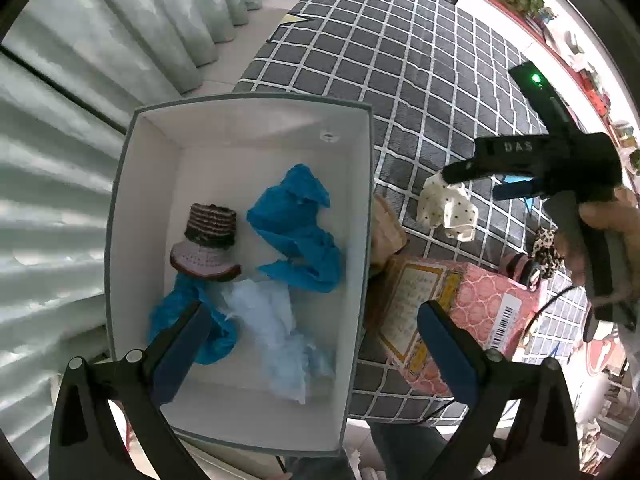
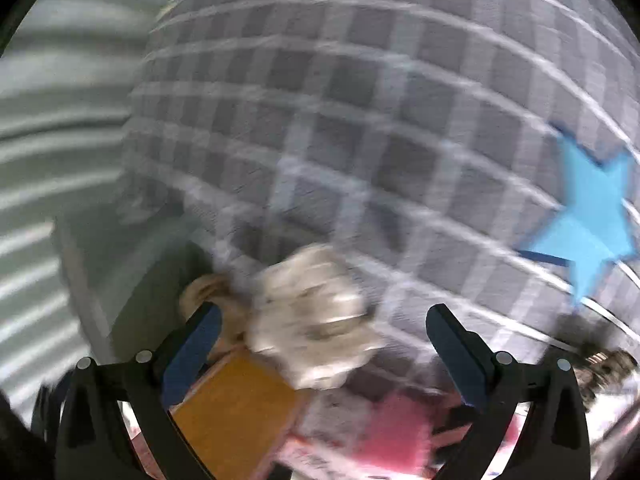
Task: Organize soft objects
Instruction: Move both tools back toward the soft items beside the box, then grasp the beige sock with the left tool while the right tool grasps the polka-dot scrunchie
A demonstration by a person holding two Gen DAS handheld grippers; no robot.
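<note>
A bed covered in a grey quilt with a white grid [image 1: 400, 60] is filling most of both views, and a white-lined storage box [image 1: 248, 120] is sitting at its near edge beside the pleated curtain [image 1: 80, 80]. Inside the box, a crumpled blue cloth [image 1: 296, 224], a pale blue cloth [image 1: 276, 332] and a small striped crocheted hat [image 1: 208, 240] are already lying loose on the floor of it. Just right of the box, a pink patterned box with a yellow-framed label [image 1: 472, 300] is resting on the quilt.

The piece that seems to matter next is the cream polka-dot cloth [image 1: 446, 212], which is lying crumpled on the quilt a little beyond the pink box and to the right of the storage box, outside it. It is bunched with no clear long axis.

The right gripper [image 1: 472, 184] is hanging directly over that cloth, its jaws standing wide with nothing between them. In its own badly blurred view the cream lump [image 2: 316, 320] is showing between the two fingers, nearer the left one and slightly ahead of the tips.

The left gripper [image 1: 316, 328] is pointing down over the near end of the storage box, also spread wide and carrying nothing, with the cloth well off to its right. So the right hand is clearly the nearer one, probably needing only to drop and shift slightly leftward.
</note>
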